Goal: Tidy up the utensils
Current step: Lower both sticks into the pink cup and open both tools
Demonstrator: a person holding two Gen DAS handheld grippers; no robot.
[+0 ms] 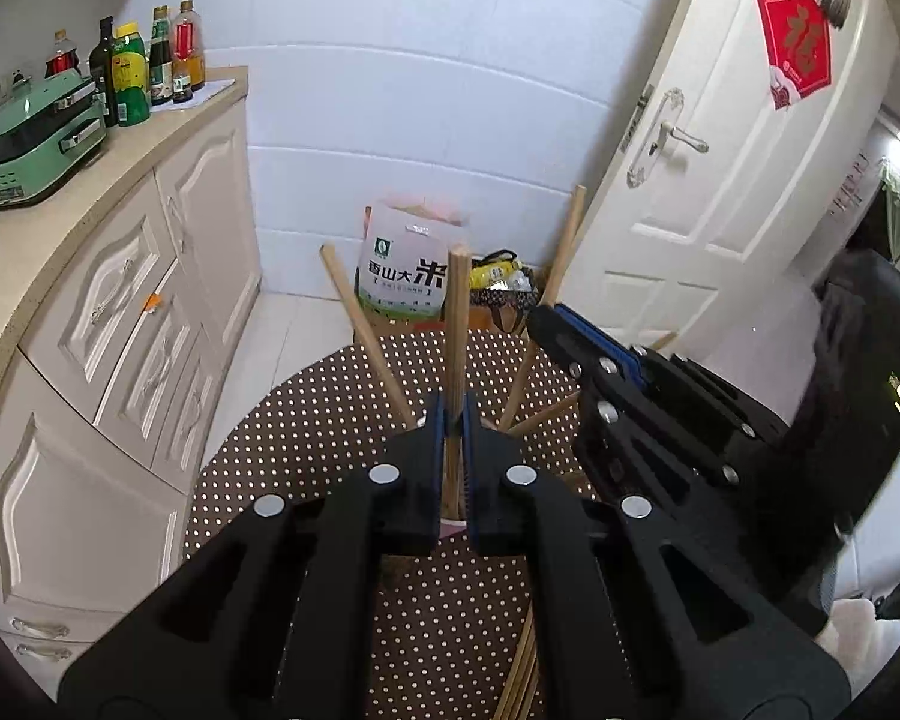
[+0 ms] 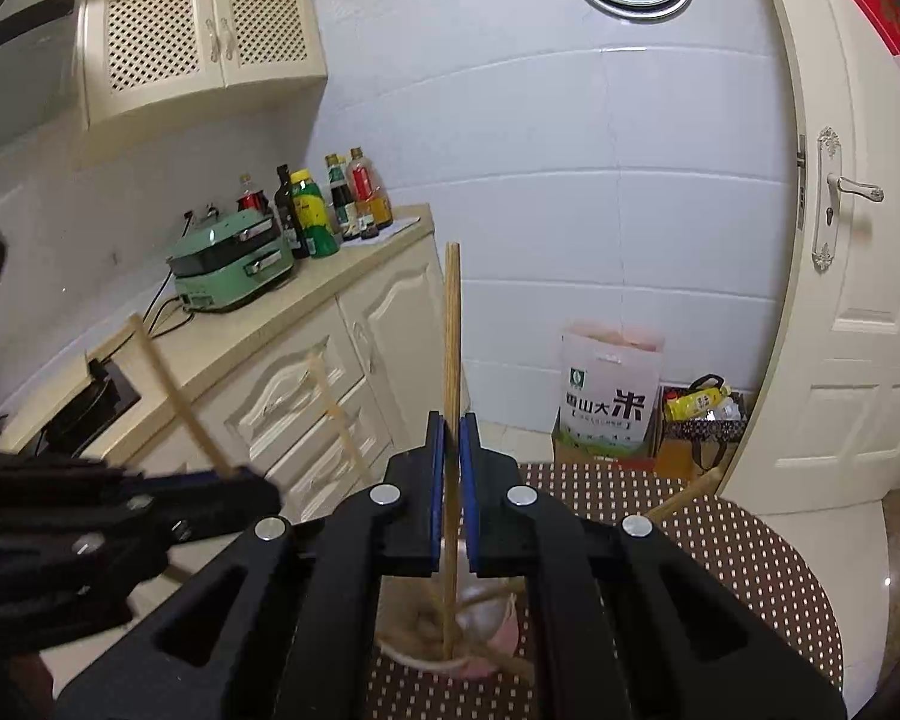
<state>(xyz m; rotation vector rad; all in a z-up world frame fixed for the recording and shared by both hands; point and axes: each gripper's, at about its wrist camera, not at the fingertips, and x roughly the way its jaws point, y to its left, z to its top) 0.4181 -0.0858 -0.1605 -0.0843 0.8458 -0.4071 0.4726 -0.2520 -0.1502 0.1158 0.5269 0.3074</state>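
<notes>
- Left hand-held gripper (image 1: 453, 420) clamped narrow on a single wooden chopstick (image 1: 457, 324), held near its lower half, top end poking straight up above the pads.
- Right hand-held gripper (image 2: 452, 429) pinched just as tight on another chopstick (image 2: 452, 324), which reads as possibly a pair pressed together, hard to tell.
- Both sticks upright, long axis near vertical, lower ends heading down into a pale cup (image 2: 480, 624) standing on the polka-dot table (image 1: 330, 420).
- Right one's lower tip already inside the cup; left one's lower end hidden behind the pads, so no telling how deep.
- Several loose chopsticks (image 1: 363, 330) already in the cup, fanned out and leaning at different angles, one (image 1: 561, 252) tilted toward the door.
- More sticks (image 1: 519, 678) lying flat on the table near the bottom edge of the left view, presumably next in line.
- Step in hand, best guess: dropping these two into the cup.
- Doing it well: keep each stick vertical and centred over the mouth, ease down until the tip is well below the rim, then let go.
- Worth watching: the two grippers sit right beside each other and the leaning sticks crowd the opening, so a sideways nudge could tip the cup or flick one out.
- Releasing one side at a time seems safer than both together.
</notes>
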